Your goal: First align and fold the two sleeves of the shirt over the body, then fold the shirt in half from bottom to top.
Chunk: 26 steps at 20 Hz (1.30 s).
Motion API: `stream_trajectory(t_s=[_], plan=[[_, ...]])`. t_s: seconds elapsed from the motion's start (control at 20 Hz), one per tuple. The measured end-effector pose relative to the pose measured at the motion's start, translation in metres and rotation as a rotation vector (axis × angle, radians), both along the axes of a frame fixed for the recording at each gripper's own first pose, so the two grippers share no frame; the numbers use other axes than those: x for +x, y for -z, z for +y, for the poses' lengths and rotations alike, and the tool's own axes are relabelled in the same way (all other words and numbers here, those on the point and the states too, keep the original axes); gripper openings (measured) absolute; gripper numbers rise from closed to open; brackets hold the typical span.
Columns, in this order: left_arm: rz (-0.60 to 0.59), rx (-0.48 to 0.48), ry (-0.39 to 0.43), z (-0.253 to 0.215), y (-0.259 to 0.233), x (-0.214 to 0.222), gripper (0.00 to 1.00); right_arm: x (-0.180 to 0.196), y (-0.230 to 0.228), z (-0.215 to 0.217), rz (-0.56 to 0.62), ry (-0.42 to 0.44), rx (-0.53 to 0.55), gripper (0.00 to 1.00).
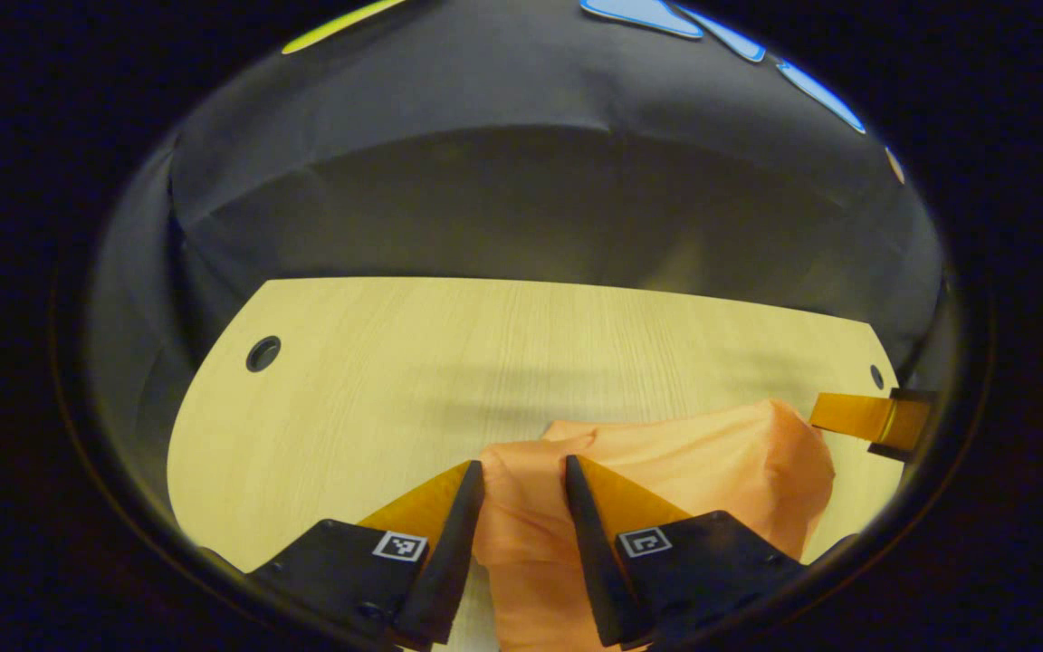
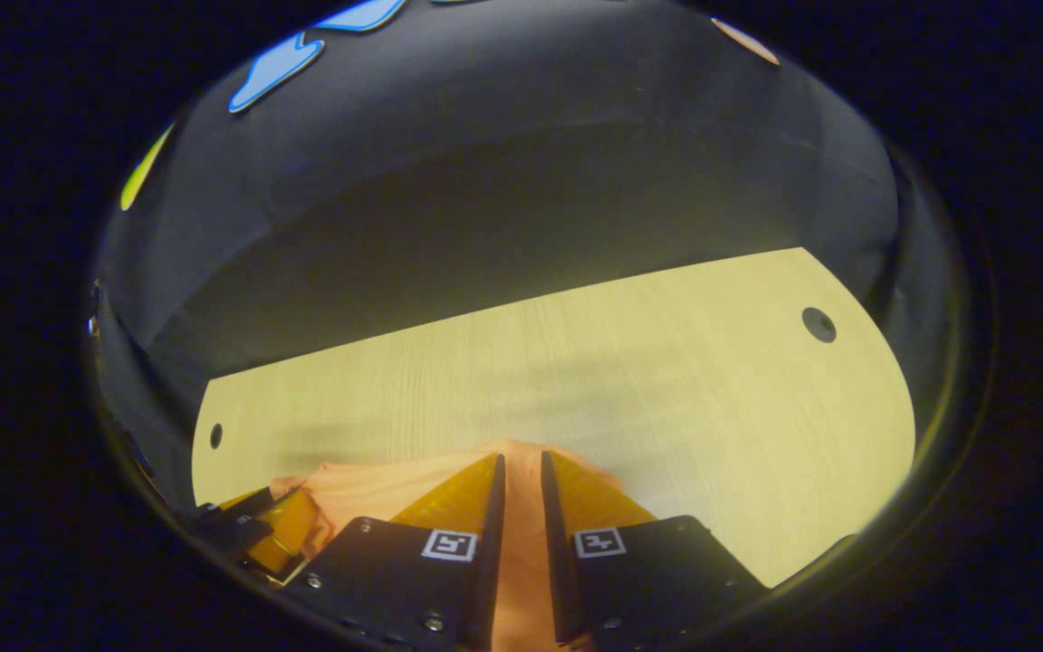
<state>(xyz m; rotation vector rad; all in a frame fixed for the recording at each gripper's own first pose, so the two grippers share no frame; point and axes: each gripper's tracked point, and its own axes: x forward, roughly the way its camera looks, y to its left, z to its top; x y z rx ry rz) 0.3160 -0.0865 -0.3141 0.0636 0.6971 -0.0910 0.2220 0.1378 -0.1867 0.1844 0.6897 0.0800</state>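
Mostly shirt [image 1: 666, 471]: bunched on the table [image 1: 377, 380], lower part cut off.
Left gripper [image 1: 523, 471]: fabric is held between parted fingers; actual pinch hidden.
Right gripper [image 2: 521, 466]: fingers nearly closed over cloth; grip cannot be told.

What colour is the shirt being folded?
The plain orange fabric shirt is orange all over, with no pattern; clearest in the left gripper view.
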Motion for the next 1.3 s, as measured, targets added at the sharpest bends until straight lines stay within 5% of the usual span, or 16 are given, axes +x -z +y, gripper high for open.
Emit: stream_trajectory(t_s=[0.05,0.6,1.0,1.3], plan=[[-0.001,-0.001,-0.001,0.004,-0.002,0.0,0.7,-0.001,-0.006,-0.002,-0.013,-0.001,-0.005,0.25],[-0.14,-0.067,0.014,0.019,-0.083,-0.019,0.69,-0.049,-0.067,-0.013,-0.129,-0.035,-0.004,0.25],[-0.263,-0.13,0.034,0.032,-0.173,-0.113,0.78,-0.128,-0.148,-0.026,-0.297,-0.05,0.0,0.25],[-0.311,-0.137,0.044,0.037,-0.211,-0.201,0.7,-0.201,-0.181,-0.031,-0.398,-0.078,-0.003,0.25]])
